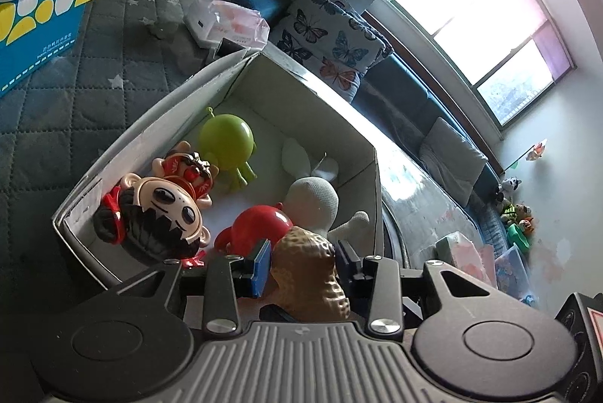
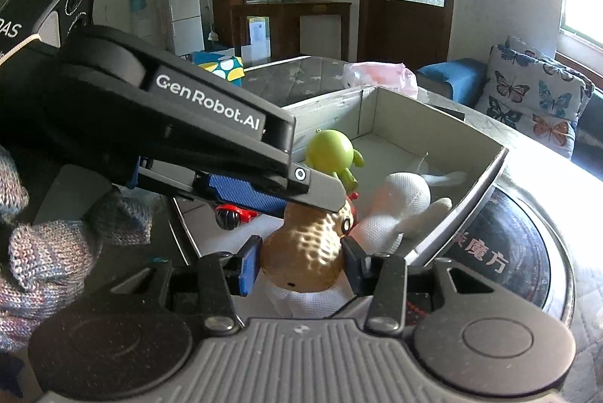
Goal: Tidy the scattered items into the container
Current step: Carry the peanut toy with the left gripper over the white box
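A tan peanut toy (image 1: pixel 312 275) is between the fingers of both grippers, held over the near end of a white cardboard box (image 1: pixel 316 90). My left gripper (image 1: pixel 303 260) is shut on it; in the right wrist view the left gripper (image 2: pixel 312 192) crosses from the left and clamps the peanut's (image 2: pixel 305 248) top. My right gripper (image 2: pixel 301 260) is shut on its lower part. Inside the box lie a green alien toy (image 1: pixel 226 139), a big-headed doll (image 1: pixel 158 214), a red figure (image 1: pixel 260 226) and a white plush rabbit (image 1: pixel 312 203).
The box (image 2: pixel 433 113) sits on a grey quilted surface (image 1: pixel 75 109). A blue and yellow tissue box (image 1: pixel 34 22) with a phone on it lies at the far left. A pink plastic packet (image 1: pixel 230 22) and a butterfly cushion (image 1: pixel 331 37) lie beyond the box. A round black disc (image 2: pixel 505 245) is right of it.
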{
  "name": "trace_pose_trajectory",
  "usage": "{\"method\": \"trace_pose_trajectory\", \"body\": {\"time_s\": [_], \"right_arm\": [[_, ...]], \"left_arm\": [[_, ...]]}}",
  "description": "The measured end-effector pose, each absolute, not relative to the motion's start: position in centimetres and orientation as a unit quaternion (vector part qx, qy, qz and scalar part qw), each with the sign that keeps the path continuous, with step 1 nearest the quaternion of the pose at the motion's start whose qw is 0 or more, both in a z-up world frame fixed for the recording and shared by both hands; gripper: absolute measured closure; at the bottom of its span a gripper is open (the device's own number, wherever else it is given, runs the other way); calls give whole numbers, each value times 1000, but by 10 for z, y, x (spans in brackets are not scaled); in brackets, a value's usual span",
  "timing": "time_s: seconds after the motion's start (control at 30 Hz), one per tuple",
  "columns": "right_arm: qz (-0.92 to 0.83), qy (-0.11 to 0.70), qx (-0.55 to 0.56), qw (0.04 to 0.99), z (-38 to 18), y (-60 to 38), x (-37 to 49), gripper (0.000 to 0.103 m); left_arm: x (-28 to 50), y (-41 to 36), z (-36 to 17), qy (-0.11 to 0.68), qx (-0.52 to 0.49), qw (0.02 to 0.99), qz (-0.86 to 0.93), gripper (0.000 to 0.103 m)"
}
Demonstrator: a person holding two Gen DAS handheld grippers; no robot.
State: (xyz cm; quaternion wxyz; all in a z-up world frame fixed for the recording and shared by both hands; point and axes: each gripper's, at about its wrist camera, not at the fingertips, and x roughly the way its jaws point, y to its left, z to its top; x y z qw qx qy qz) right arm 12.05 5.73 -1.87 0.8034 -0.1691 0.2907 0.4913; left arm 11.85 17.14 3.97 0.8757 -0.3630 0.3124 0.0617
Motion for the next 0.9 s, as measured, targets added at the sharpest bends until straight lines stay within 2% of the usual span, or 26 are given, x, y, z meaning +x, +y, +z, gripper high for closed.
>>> {"method": "trace_pose_trajectory", "body": {"time_s": [0.6, 0.9], "right_arm": [[481, 283, -168, 813, -14, 53, 114, 55], [477, 279, -150, 820, -11, 45, 109, 49]], "left_arm": [[114, 167, 45, 316, -342, 882, 66, 64], [105, 168, 49, 310, -339, 885, 71, 64]]}}
